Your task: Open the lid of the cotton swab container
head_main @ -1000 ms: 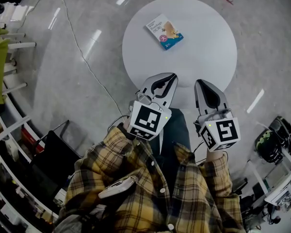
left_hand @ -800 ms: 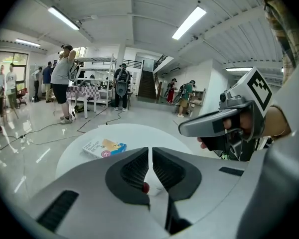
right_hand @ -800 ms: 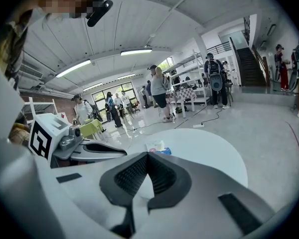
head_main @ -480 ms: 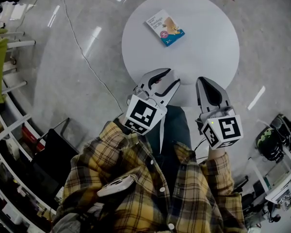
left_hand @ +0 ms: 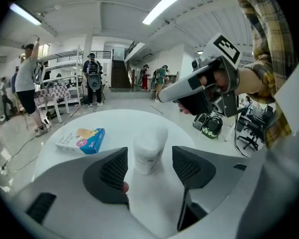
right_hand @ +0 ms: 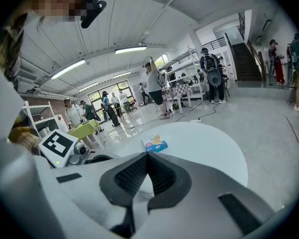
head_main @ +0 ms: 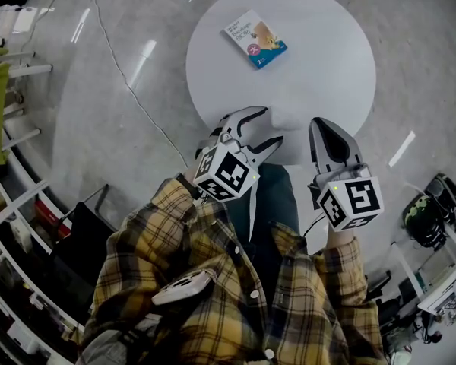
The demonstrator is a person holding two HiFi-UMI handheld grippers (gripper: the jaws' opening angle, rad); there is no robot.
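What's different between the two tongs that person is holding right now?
The left tongs stand open, their jaws having just been opening, while the right tongs are shut tight. The left tongs frame the upright white container in their gap without touching it, whereas the right tongs have nothing between their jaws. Both are grey and aimed over the round white table.

A round white counter [head_main: 327, 67] stands before me on a glossy grey floor [head_main: 76, 143]. A small blue-and-white box [head_main: 255, 39] lies flat toward its far side. A thin cable [head_main: 128, 86] snakes across the floor on my left. People [left_hand: 26, 77] stand by racks beyond.
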